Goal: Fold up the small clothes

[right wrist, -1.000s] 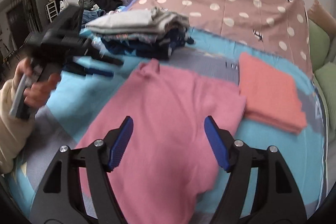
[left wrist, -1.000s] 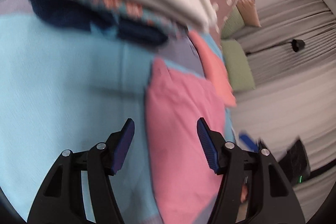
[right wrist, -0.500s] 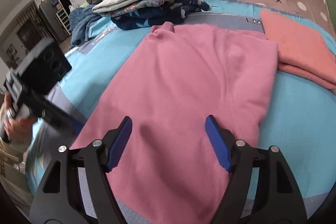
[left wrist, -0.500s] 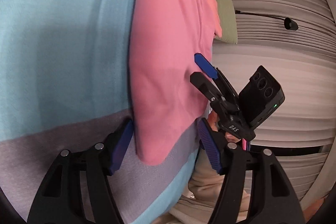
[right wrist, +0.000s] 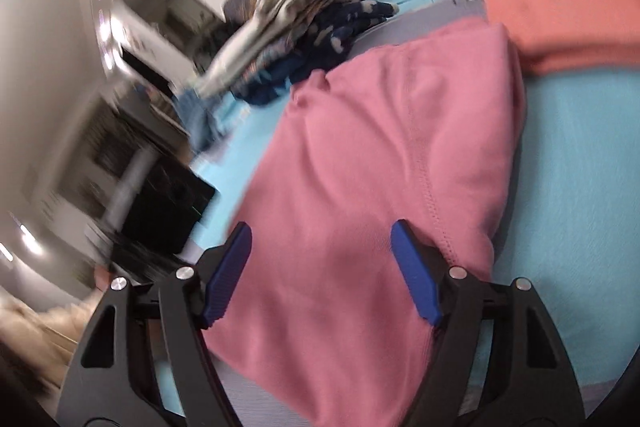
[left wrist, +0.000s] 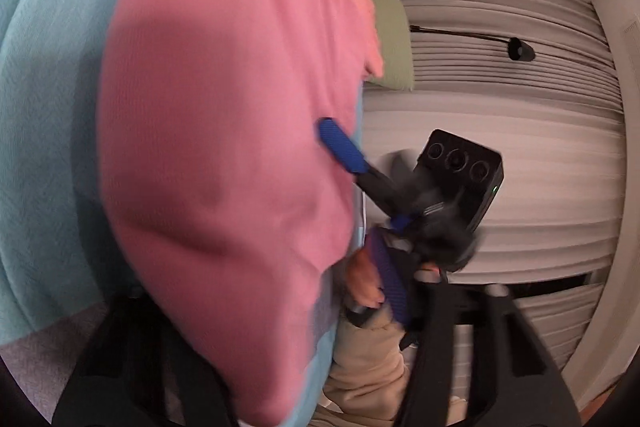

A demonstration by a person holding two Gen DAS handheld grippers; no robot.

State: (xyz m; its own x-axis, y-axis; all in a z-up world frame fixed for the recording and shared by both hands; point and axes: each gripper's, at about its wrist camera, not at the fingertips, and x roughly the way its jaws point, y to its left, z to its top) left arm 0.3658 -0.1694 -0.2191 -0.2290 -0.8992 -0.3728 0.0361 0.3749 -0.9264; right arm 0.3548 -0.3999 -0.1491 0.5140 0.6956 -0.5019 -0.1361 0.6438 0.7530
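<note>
Pink garment (right wrist: 360,187) spread on the blue bedspread (right wrist: 568,167), near hem bunched between left gripper (left wrist: 256,307) jaws, closing. Right gripper (right wrist: 320,267) wide, straddling the hem, unclamped. Risk, judged: uneven bite, one corner slipping, crooked fold, coral folded piece (right wrist: 560,11) nudged. No readable labels or writing; blurred.
</note>
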